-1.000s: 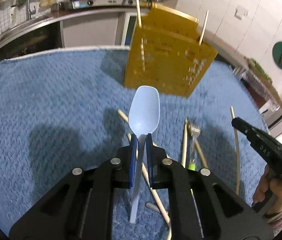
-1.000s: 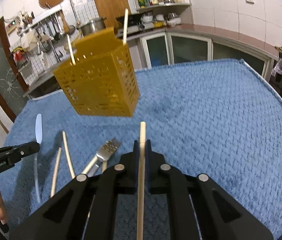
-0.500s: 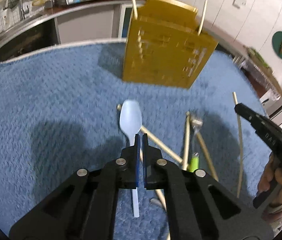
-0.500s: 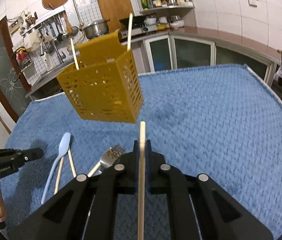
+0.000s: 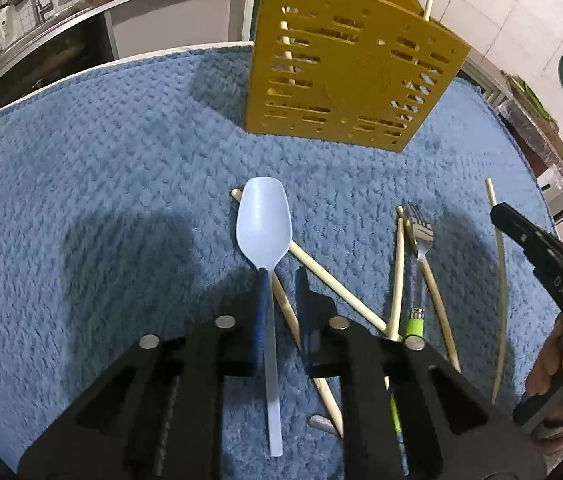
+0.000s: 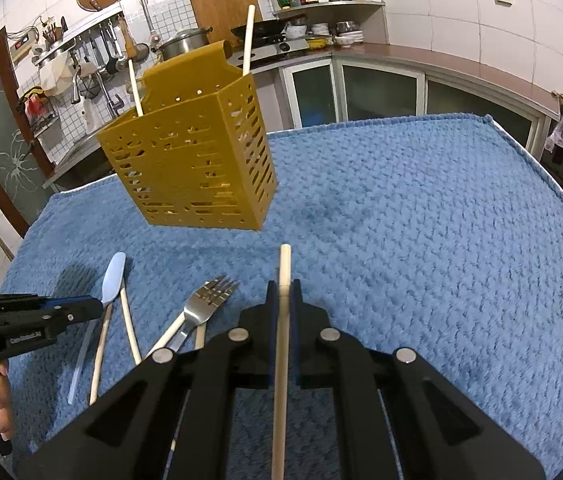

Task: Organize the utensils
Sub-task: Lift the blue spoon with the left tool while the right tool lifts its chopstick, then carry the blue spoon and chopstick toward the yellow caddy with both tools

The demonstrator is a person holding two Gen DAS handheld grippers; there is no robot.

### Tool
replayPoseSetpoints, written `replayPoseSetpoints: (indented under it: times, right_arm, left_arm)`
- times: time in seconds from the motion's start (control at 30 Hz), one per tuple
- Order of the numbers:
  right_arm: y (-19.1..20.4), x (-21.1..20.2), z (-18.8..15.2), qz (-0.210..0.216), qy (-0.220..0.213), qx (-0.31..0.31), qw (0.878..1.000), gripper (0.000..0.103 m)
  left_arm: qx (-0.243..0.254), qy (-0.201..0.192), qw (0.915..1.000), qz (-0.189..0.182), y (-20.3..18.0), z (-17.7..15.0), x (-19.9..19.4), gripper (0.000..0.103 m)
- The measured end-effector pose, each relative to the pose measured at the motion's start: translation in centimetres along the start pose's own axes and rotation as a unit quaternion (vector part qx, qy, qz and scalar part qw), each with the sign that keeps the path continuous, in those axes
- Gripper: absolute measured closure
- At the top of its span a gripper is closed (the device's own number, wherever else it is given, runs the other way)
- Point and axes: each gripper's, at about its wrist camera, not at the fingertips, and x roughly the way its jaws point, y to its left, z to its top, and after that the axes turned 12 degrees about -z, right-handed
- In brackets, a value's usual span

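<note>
The right tool (image 6: 282, 294) grips a chopstick (image 6: 282, 344) — yellow caddy (image 6: 191, 160) at eleven o'clock, fork (image 6: 201, 308) at nine on the tabletop (image 6: 421, 240).

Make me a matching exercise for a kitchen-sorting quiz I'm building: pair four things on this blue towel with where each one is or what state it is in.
Things
1. pale blue plastic spoon
2. yellow perforated plastic utensil holder
3. metal fork with green handle
4. wooden chopstick in the right gripper

States
A. clamped between shut jaws
B. standing upright with two chopsticks inside
C. lying between the opening jaws of the left gripper
D. lying among loose chopsticks, untouched

Pairs: 1-C, 2-B, 3-D, 4-A
</note>
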Motion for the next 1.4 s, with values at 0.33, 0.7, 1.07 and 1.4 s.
replayPoseSetpoints:
  times: [0.33,0.7,1.07,1.4]
  right_arm:
    - [0.0,-0.2,0.2,0.000,-0.003,-0.001,1.000,0.097]
    - [0.0,-0.4,0.3,0.001,-0.008,0.002,1.000,0.097]
    - [0.2,-4.3,1.5,0.011,-0.082,0.007,0.997,0.097]
    - [0.7,-6.1,3.0,0.019,-0.119,0.002,0.993,0.097]
  left_arm:
    - [-0.010,0.029,0.9993,0.023,0.8,0.6,1.1,0.091]
    - [0.009,-0.020,0.9996,0.018,-0.2,0.3,-0.6,0.096]
    - [0.022,-0.146,0.9890,-0.001,-1.2,-0.1,-6.9,0.096]
    - [0.043,-0.176,0.9834,0.008,-2.2,0.7,-8.8,0.098]
